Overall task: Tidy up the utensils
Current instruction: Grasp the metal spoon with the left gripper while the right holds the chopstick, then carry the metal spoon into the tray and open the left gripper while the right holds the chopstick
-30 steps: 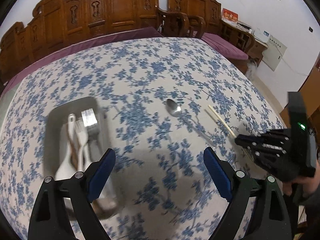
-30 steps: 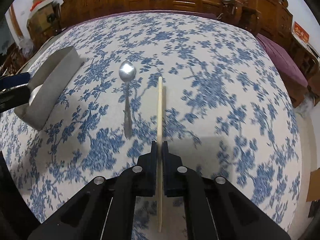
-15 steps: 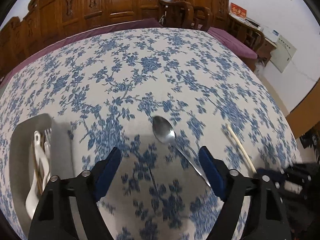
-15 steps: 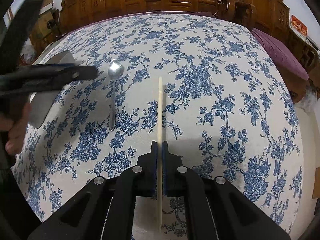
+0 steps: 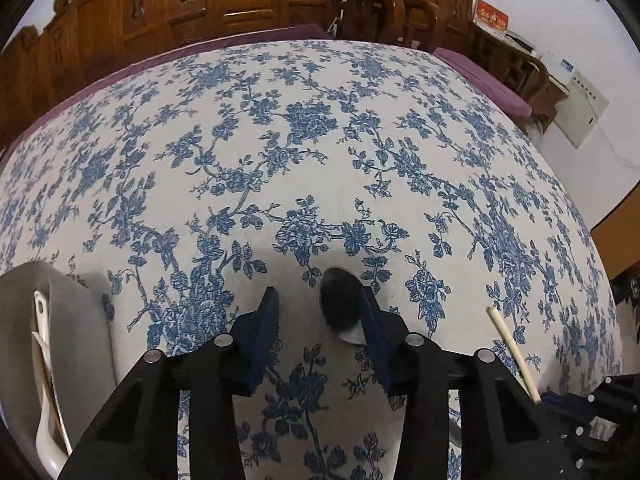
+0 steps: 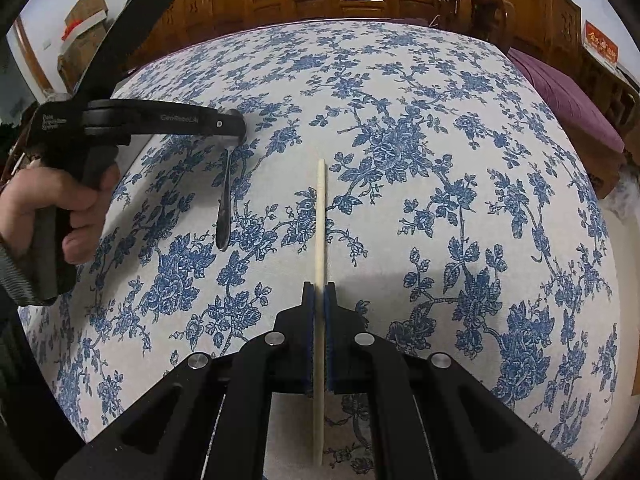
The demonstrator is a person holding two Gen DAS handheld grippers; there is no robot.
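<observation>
White "GenRobot.AI" print on arm of left tongs [image 6: 236,130]; smaller print near its grip unreadable.

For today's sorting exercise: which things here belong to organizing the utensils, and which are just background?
Job: metal spoon by left gripper; chopstick in right gripper; grey tray holding white spoon.
Background: floral tablecloth, carved wooden chairs.

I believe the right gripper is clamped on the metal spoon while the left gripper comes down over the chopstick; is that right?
They are swapped. The right wrist view shows the right gripper shut on the chopstick; the left gripper, its jaws just closing, straddles the metal spoon.
</observation>
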